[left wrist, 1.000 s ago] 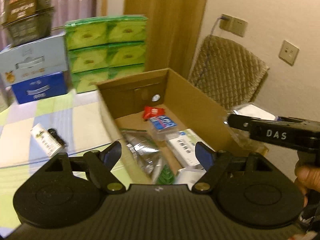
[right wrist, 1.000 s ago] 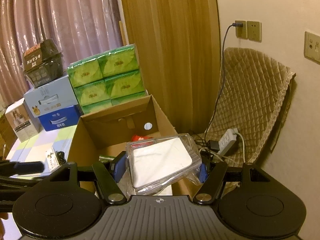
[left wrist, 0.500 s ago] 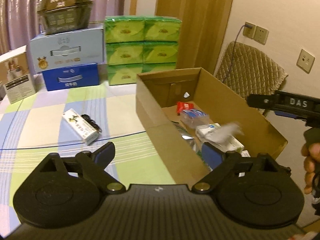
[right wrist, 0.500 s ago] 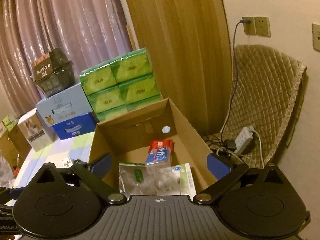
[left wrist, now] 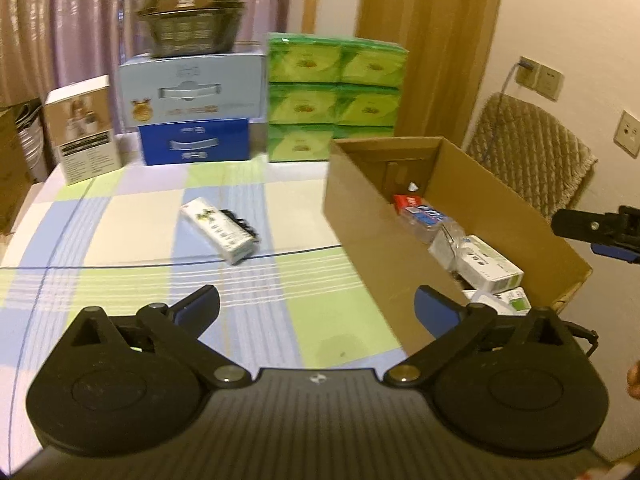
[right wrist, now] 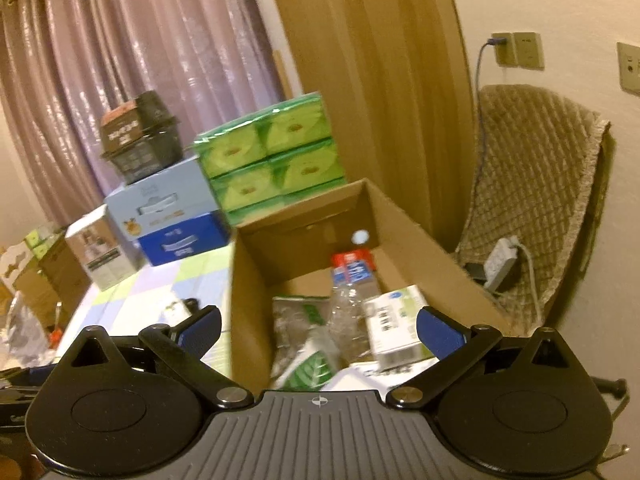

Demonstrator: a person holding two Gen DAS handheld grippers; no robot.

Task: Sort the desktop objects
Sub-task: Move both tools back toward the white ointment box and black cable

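An open cardboard box (left wrist: 360, 216) (right wrist: 404, 224) stands at the table's right edge, holding several packets, among them a red one (left wrist: 406, 201), a clear plastic pack (right wrist: 352, 300) and a white carton (right wrist: 394, 326). On the checked tablecloth lie a white carton (left wrist: 218, 229) and a small black object (left wrist: 244, 224) beside it. My left gripper (left wrist: 318, 308) is open above the cloth, left of the box. My right gripper (right wrist: 318, 328) hovers open over the box, empty. Part of the right gripper (left wrist: 600, 232) shows at the left wrist view's right edge.
Along the table's back stand green tissue packs (left wrist: 334, 96), a pale blue box (left wrist: 192, 84) on a dark blue one (left wrist: 194, 142), a dark basket (left wrist: 190, 20) on top and a small brown-and-white carton (left wrist: 82, 128). A quilted chair (right wrist: 532, 200) with a power strip (right wrist: 502, 260) is right of the box.
My right gripper opened and let the clear white pack drop into the box, then drew back. My left gripper swung left and back, away from the box toward the tablecloth.
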